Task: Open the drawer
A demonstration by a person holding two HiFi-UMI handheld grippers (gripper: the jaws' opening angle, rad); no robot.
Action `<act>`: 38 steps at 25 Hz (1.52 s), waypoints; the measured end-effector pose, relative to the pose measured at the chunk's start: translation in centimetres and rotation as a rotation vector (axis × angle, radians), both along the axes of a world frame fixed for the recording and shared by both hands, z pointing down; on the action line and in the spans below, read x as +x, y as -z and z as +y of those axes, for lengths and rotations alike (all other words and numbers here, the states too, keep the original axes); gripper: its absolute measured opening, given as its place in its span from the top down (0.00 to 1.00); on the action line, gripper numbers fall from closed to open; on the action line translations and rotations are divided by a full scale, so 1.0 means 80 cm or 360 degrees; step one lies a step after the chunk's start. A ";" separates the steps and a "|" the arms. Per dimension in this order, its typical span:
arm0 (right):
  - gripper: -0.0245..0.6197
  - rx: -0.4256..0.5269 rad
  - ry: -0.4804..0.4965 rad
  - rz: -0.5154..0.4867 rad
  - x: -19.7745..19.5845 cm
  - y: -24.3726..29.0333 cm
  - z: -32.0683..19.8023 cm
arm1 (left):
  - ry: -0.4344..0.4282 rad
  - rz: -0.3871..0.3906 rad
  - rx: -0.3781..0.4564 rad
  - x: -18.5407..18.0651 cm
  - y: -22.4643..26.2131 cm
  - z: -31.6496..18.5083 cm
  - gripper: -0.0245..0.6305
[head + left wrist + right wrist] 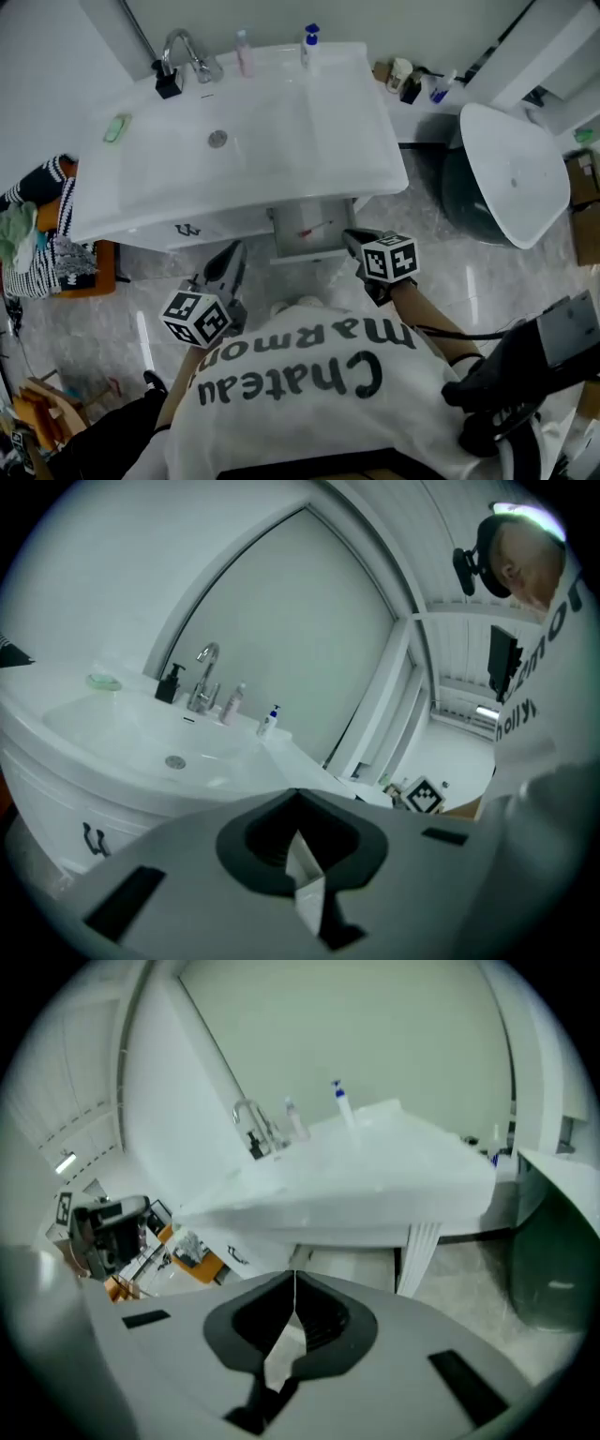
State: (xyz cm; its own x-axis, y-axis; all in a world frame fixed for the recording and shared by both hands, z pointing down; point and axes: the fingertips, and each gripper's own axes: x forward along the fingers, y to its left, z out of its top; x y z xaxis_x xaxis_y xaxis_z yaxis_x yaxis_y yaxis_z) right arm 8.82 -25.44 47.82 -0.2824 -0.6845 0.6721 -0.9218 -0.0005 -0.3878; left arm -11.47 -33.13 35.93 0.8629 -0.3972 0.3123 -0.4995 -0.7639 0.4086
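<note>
Under the white sink vanity [253, 141] a narrow drawer [307, 231] stands pulled out toward me, with a small red item inside. In the right gripper view the drawer [352, 1265] is below the basin, ahead of the jaws. My right gripper [354, 240] hovers just right of the drawer's front, shut with nothing between its jaws [294, 1279]. My left gripper [232, 253] sits left of the drawer, below the vanity's front. Its tips meet [298, 794] and hold nothing, and it points up over the basin [141, 733].
A faucet [183, 47], a black dispenser [169, 82], two bottles [244, 52] and a green soap [116, 127] sit on the sink. A white-lidded toilet [511, 173] stands at right. An orange stool with striped cloth [56, 244] is at left. The cabinet front bears a dark handle [187, 229].
</note>
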 end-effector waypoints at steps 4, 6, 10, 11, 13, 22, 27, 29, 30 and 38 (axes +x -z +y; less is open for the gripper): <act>0.94 0.0415 -0.0179 -0.0023 0.049 0.122 -0.020 | -0.0074 0.0052 0.0081 0.024 0.036 0.001 0.95; 0.94 0.0584 -0.0257 -0.0088 0.066 0.173 -0.026 | -0.0090 0.0072 0.0119 0.030 0.052 0.002 0.95; 0.95 0.0774 -0.0289 -0.0084 0.076 0.232 -0.028 | -0.0087 0.0105 0.0174 0.036 0.073 0.005 0.95; 0.95 0.0802 -0.0276 -0.0012 0.077 0.238 -0.027 | -0.0077 0.0115 0.0182 0.036 0.076 0.005 0.95; 0.95 0.0843 -0.0240 0.0172 0.078 0.243 -0.026 | -0.0051 0.0127 0.0187 0.036 0.078 0.005 0.95; 0.95 0.0835 -0.0169 0.0319 0.081 0.234 -0.014 | -0.0030 0.0107 0.0210 0.044 0.077 0.015 0.95; 0.95 0.0851 -0.0168 0.0328 0.089 0.236 -0.011 | -0.0023 0.0105 0.0219 0.049 0.077 0.020 0.95; 0.95 0.0856 -0.0163 0.0325 0.089 0.235 -0.009 | -0.0017 0.0104 0.0218 0.050 0.076 0.021 0.95; 0.95 0.0857 -0.0160 0.0324 0.090 0.235 -0.008 | -0.0015 0.0103 0.0218 0.050 0.075 0.022 0.95; 0.95 0.0851 -0.0149 0.0333 0.091 0.232 -0.006 | 0.0001 0.0115 0.0200 0.050 0.073 0.024 0.95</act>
